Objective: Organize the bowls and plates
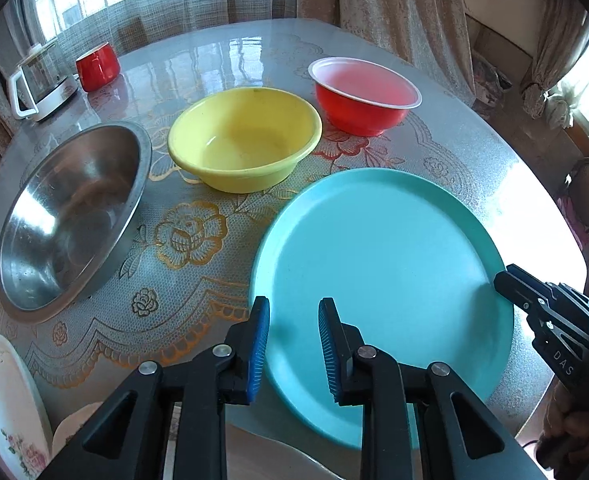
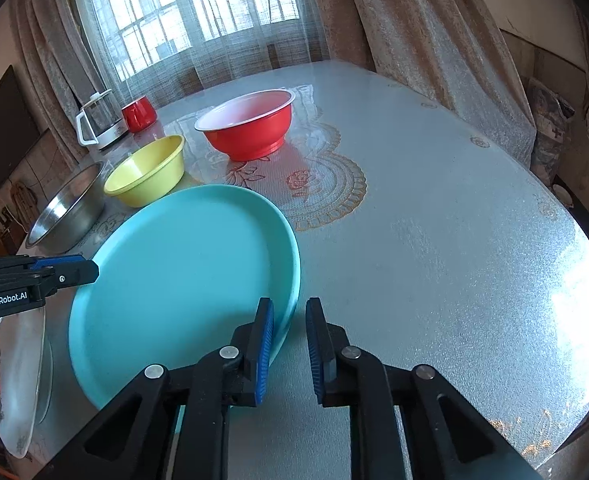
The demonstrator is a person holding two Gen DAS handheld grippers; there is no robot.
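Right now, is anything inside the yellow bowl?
The yellow bowl looks empty in the left wrist view; its near inner wall is hidden by its own rim.

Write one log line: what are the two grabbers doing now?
left gripper: jaws on teal plate rim | right gripper: jaws on opposite rim

Bare table (image 2: 434, 240) right of teal plate (image 2: 182, 264); bowls beyond
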